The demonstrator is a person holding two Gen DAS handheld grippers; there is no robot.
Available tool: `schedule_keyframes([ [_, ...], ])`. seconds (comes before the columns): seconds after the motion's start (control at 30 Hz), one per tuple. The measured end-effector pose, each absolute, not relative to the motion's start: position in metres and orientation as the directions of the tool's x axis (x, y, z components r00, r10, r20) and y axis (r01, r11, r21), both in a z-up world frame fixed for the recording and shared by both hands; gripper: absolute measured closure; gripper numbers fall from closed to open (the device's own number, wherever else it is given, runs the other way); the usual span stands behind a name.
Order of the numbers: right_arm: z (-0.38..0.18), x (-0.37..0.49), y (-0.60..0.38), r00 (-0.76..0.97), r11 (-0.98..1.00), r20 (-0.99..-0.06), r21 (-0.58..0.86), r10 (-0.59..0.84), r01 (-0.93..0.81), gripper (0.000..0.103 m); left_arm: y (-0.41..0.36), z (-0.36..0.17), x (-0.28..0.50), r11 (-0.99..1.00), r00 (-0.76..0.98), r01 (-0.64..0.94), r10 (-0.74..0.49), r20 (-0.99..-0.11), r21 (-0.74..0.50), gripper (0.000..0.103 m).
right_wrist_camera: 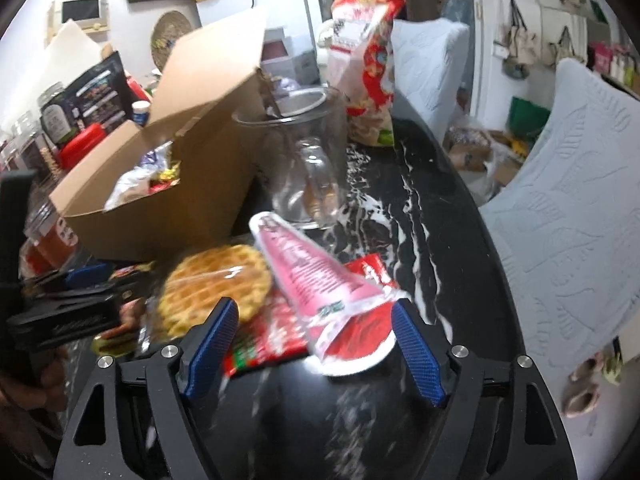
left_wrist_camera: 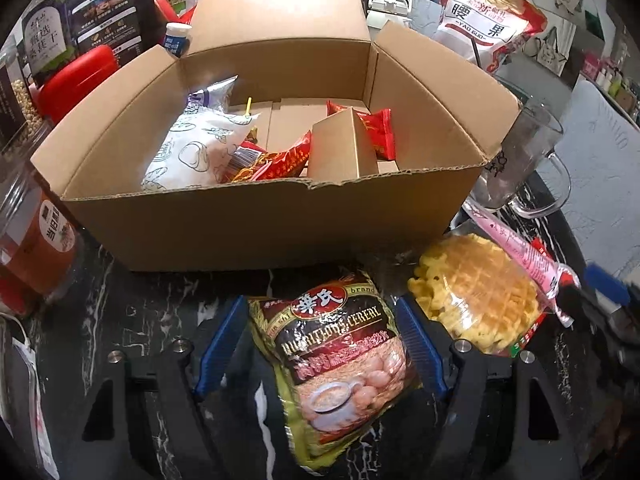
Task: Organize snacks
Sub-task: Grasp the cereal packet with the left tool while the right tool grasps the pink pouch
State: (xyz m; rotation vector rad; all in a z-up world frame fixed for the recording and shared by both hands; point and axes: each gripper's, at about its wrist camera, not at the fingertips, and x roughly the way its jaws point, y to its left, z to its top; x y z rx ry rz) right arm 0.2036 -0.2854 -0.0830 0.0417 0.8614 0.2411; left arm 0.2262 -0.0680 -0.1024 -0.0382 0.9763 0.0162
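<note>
An open cardboard box (left_wrist_camera: 260, 216) stands on the black marble table (left_wrist_camera: 140, 300) with a white bag and red packets inside. In front of it lies a cereal bag (left_wrist_camera: 340, 360), between the fingers of my left gripper (left_wrist_camera: 320, 320); a gap shows at the left pad, so the gripper is open. To its right lies a waffle packet (left_wrist_camera: 480, 304) with a pink packet (left_wrist_camera: 516, 248) over it. My right gripper (right_wrist_camera: 316, 320) stands open around the pink packet's (right_wrist_camera: 320, 272) near end, which rests on a red packet (right_wrist_camera: 280, 340). The pads do not press on it.
A glass mug (right_wrist_camera: 304, 152) stands right of the box (right_wrist_camera: 180, 184), a tall red and white snack bag (right_wrist_camera: 368, 60) behind it. Jars and dark pouches (left_wrist_camera: 100, 12) crowd the left; an orange jar (left_wrist_camera: 36, 240) sits near the box's corner. Cushioned chairs (right_wrist_camera: 560, 200) border the table's right edge.
</note>
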Motion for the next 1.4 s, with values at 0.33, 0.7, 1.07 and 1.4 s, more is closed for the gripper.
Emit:
schedule_keyframes([
  [0.33, -0.100, 0.246, -0.282, 0.526, 0.941, -0.817, 0.060, 0.238, -0.333, 0.021, -0.068, -0.105, 0.224, 1.000, 0.556, -0.020, -0.001, -0.831, -0.014, 0.027],
  [0.7, -0.105, 0.231, -0.268, 0.500, 0.921, -0.830, 0.041, 0.247, -0.387, 0.048, -0.063, -0.111, 0.221, 1.000, 0.520, -0.009, -0.002, -0.854, -0.008, 0.027],
  [1.07, -0.108, 0.180, -0.256, 0.499, 0.933, -0.839, 0.029, 0.218, -0.360, 0.058, -0.050, -0.123, 0.208, 1.000, 0.500, 0.018, -0.028, -0.865, -0.022, 0.024],
  [1.4, -0.108, 0.151, -0.255, 0.516, 0.956, -0.833, 0.049, 0.199, -0.289, 0.068, -0.044, -0.119, 0.173, 0.993, 0.538, 0.102, -0.110, -0.836, -0.065, 0.035],
])
